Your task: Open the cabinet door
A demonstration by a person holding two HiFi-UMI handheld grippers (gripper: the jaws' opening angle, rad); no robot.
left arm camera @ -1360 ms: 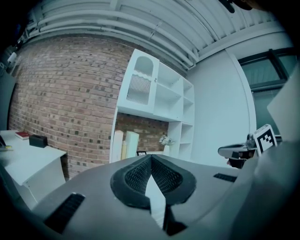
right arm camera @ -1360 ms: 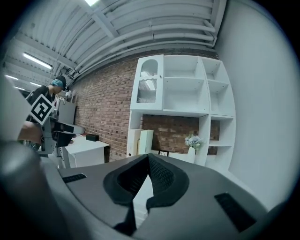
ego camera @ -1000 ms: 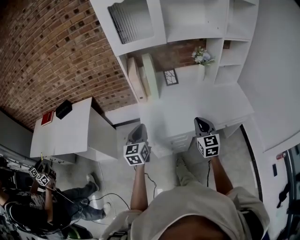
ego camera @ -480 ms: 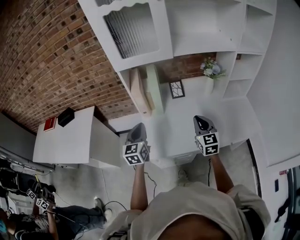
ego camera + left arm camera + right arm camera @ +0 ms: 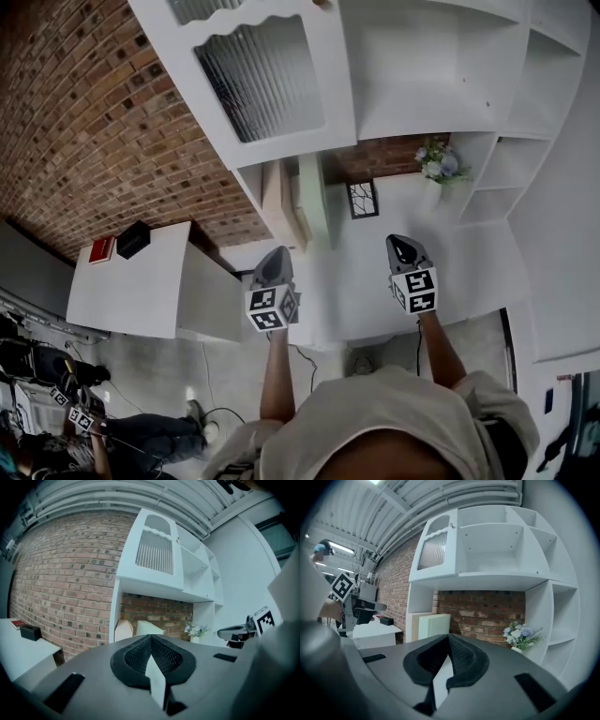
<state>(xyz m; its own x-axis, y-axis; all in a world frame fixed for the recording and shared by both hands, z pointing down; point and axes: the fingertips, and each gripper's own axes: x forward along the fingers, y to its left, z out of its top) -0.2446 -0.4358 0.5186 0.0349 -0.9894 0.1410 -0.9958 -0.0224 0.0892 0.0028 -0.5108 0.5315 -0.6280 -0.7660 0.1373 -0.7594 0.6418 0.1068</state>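
Note:
A tall white shelf unit stands against the brick wall. Its cabinet door (image 5: 262, 80) sits at the upper left, closed, with a ribbed glass panel. The door also shows in the left gripper view (image 5: 155, 552) and in the right gripper view (image 5: 433, 550), where a small knob (image 5: 451, 525) sits at its right edge. My left gripper (image 5: 274, 257) and right gripper (image 5: 401, 244) are held side by side in front of the unit's counter, well short of the door. Both are shut with nothing in them, pads meeting in the left (image 5: 150, 637) and right (image 5: 449, 637) gripper views.
Two flat boards (image 5: 286, 202), a small framed picture (image 5: 362, 199) and a vase of flowers (image 5: 436, 161) stand in the unit's lower recess. A white side table (image 5: 141, 281) at the left carries a red box and a black box. Another person (image 5: 84, 422) with grippers is at the lower left.
Both grippers and my view have moved forward towards the shelf unit, so the cabinet door looms larger and lower in the frame. Both grippers stayed shut.

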